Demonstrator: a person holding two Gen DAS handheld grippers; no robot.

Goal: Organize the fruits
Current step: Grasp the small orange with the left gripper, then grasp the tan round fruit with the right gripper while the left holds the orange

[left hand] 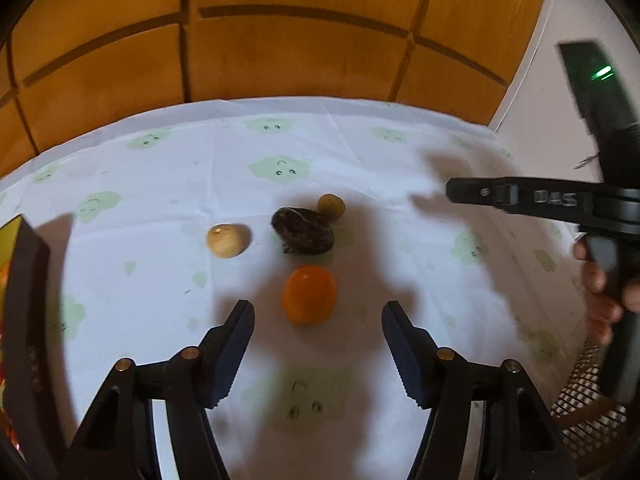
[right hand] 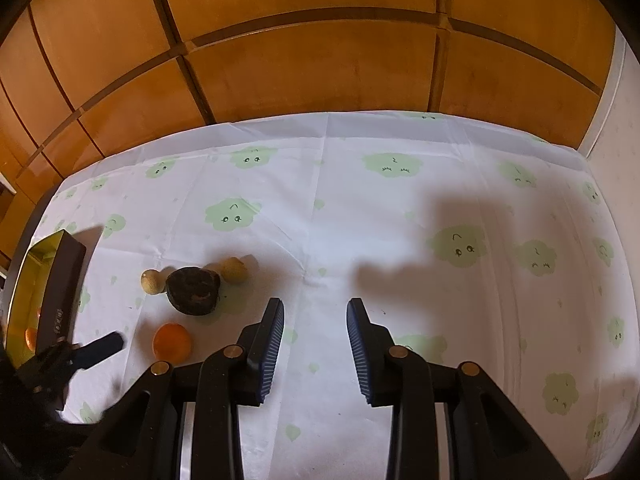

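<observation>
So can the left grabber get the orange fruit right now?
Probably yes. The left gripper is open with nothing between its fingers, and the orange fruit lies on the tablecloth just ahead of the gap. The dark fruit sits behind it, apart, so nothing blocks the way.

Right tool (right hand: 316, 322) empty above tablecloth (right hand: 400, 248).

Tablecloth (right hand: 360, 220) white, pale green cloud faces. Round fruit (left hand: 309, 295) orange; lumpy fruit (left hand: 302, 231) dark brown; two small fruits (left hand: 228, 240) (left hand: 331, 205) tan. Box (right hand: 60, 292) dark outside, yellow inside. Panelling (right hand: 312, 64) amber wood
</observation>
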